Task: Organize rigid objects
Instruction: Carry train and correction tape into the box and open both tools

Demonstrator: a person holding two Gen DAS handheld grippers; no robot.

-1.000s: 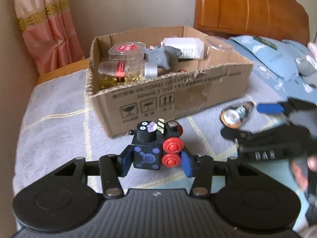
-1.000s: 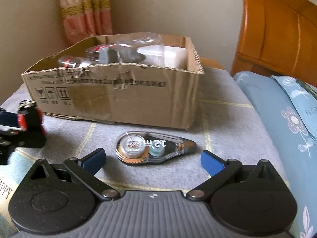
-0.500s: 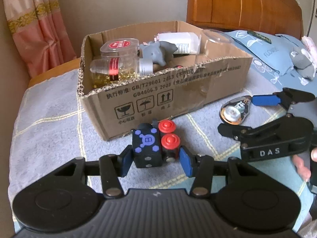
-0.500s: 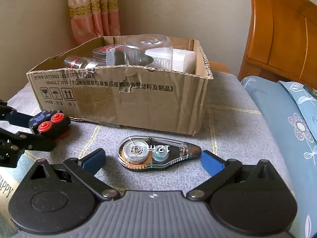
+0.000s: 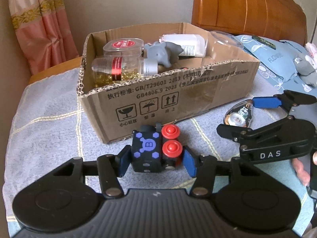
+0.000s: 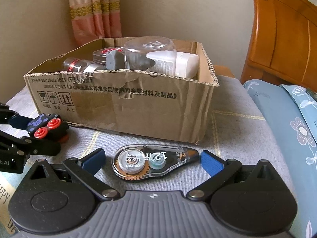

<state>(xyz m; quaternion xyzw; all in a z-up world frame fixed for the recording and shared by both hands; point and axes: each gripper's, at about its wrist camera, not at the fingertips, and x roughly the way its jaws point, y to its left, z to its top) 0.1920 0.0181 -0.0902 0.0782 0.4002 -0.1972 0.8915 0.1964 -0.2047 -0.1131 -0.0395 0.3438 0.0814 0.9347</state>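
My left gripper (image 5: 155, 160) is shut on a black toy block (image 5: 147, 152) with purple marks and red round buttons, held just in front of the cardboard box (image 5: 178, 97). The toy also shows in the right wrist view (image 6: 46, 128). My right gripper (image 6: 152, 159) is open, its blue pads on either side of a clear correction tape dispenser (image 6: 150, 163) lying on the grey cloth. The dispenser also shows in the left wrist view (image 5: 238, 116). The box (image 6: 138, 107) holds clear jars, a grey elephant toy (image 5: 163, 53), a white bottle and a clear cup.
A wooden headboard (image 5: 247, 8) stands behind on the right. Blue floral bedding (image 6: 287, 123) lies to the right. A pink curtain (image 5: 41, 25) hangs at the back left. The grey checked cloth (image 5: 45, 115) covers the surface around the box.
The toy in my left gripper has tipped forward so its purple face and red buttons point up. My right gripper has moved closer around the tape dispenser.
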